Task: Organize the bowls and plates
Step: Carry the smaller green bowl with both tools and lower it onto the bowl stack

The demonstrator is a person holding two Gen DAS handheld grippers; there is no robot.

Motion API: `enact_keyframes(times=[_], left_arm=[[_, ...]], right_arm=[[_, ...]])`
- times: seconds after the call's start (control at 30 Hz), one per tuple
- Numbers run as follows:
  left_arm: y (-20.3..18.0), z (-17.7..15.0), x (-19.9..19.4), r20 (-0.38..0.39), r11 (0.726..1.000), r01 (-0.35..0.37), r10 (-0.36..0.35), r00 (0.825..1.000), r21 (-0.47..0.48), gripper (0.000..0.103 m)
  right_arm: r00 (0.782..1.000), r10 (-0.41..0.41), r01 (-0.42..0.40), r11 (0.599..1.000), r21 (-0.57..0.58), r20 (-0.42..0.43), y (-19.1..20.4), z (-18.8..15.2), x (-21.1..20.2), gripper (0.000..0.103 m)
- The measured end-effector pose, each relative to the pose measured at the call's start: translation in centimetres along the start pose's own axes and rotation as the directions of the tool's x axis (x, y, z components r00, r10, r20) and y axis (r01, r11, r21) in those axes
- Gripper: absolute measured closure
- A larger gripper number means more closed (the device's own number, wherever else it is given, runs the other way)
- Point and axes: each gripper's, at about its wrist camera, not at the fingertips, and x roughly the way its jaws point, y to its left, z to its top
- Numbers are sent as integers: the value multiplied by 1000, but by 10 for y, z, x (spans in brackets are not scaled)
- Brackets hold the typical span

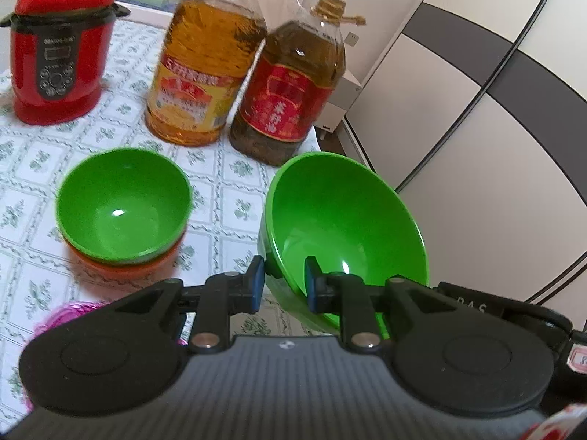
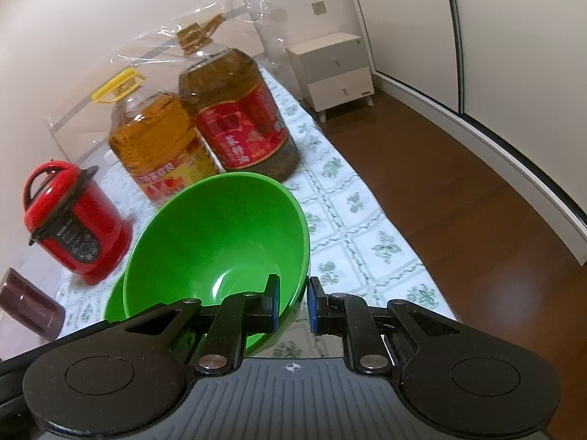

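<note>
Patterned tablecloth (image 1: 227,190) below; left tongs (image 1: 282,282) and right tongs (image 2: 293,304) both clamp large green bowl (image 1: 341,227) rim.

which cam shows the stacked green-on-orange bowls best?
Left wrist. It shows the small green bowl nested in the orange bowl in full, standing on the patterned tablecloth. In the right wrist view the large green bowl pinched in the right gripper hides nearly all of it; only a green sliver peeks out.
</note>
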Motion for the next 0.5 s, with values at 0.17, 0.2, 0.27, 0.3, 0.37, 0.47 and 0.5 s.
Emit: enact_keyframes(times=[0.17,0.2,0.27,0.3,0.37,0.47,0.5], left_arm=[[10,8,-15,20,1000,-8,9,1000,-6,83],[12,10,-18,24,1000,-11,11,1000,-6,83],[17,13,-24,30,1000,-13,14,999,-10,83],[20,15,-26,32,1000,-15,16,999,-14,83],[27,19,-32,37,1000,-17,18,999,-21,83],[36,24,-39,47,999,-24,26,999,-28,83],[40,26,-41,50,999,-28,29,998,-32,83]], right_arm=[[1000,17,-17,1000,-15,4,19,0,-3,88],[1000,20,-20,1000,-18,4,23,0,-3,88],[1000,25,-25,999,-24,5,30,0,-3,88],[1000,29,-29,999,-27,4,34,0,-4,88],[999,36,-36,999,-35,4,43,0,-3,88],[999,49,-49,998,-45,3,56,0,-2,88],[999,53,-53,997,-48,2,61,-1,-1,88]])
